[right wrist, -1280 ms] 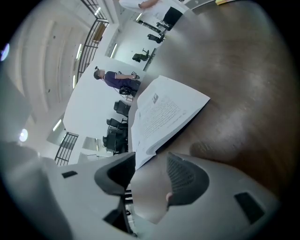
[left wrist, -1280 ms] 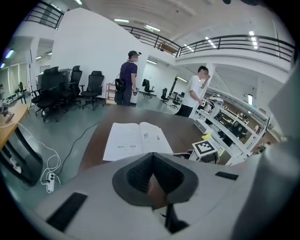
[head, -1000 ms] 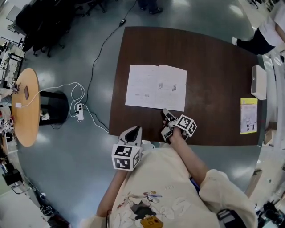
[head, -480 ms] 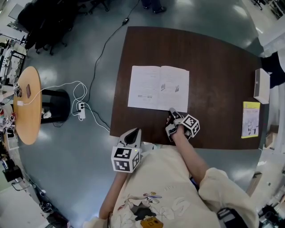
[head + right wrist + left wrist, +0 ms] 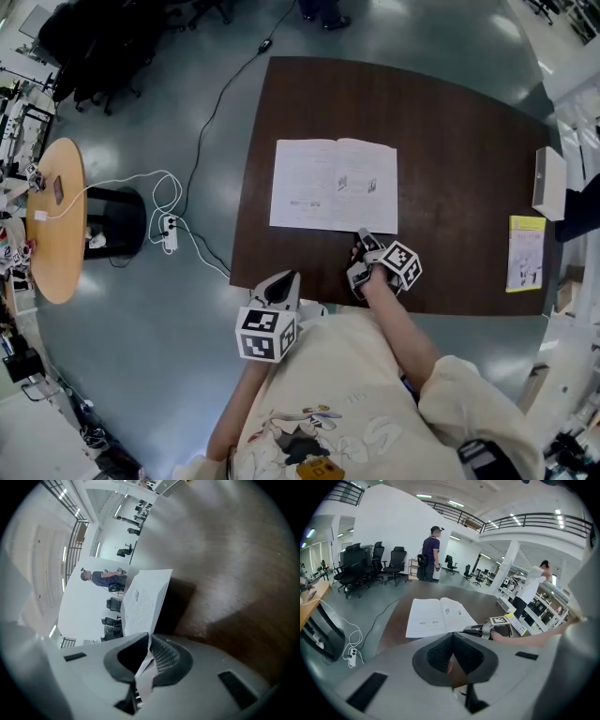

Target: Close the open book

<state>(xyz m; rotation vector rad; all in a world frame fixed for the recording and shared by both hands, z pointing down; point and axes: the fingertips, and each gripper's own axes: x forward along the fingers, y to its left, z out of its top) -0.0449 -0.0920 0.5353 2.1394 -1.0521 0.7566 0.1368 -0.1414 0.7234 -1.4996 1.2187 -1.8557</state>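
An open book [image 5: 333, 183] lies flat on the dark brown table [image 5: 450, 122], white pages up. My right gripper [image 5: 364, 236] is at the book's near right corner. In the right gripper view the page edge [image 5: 143, 599] runs between the right gripper's [image 5: 146, 648] jaws, which are closing on it, pads against the paper. My left gripper [image 5: 279, 281] hangs off the table's near edge, left of the right one. In the left gripper view the left gripper [image 5: 451, 651] has its pads together and nothing held, with the book [image 5: 438, 616] ahead of it.
A yellow booklet [image 5: 524, 253] and a white box [image 5: 547, 183] lie at the table's right edge. On the floor to the left are a power strip with cables [image 5: 169, 234], a black bin [image 5: 112, 225] and a round wooden table [image 5: 56, 220]. People stand far off [image 5: 431, 552].
My right gripper has moved forward to the book's near right corner, and its jaws have gone from wide open to closed on the page edge. The left gripper has stayed put.
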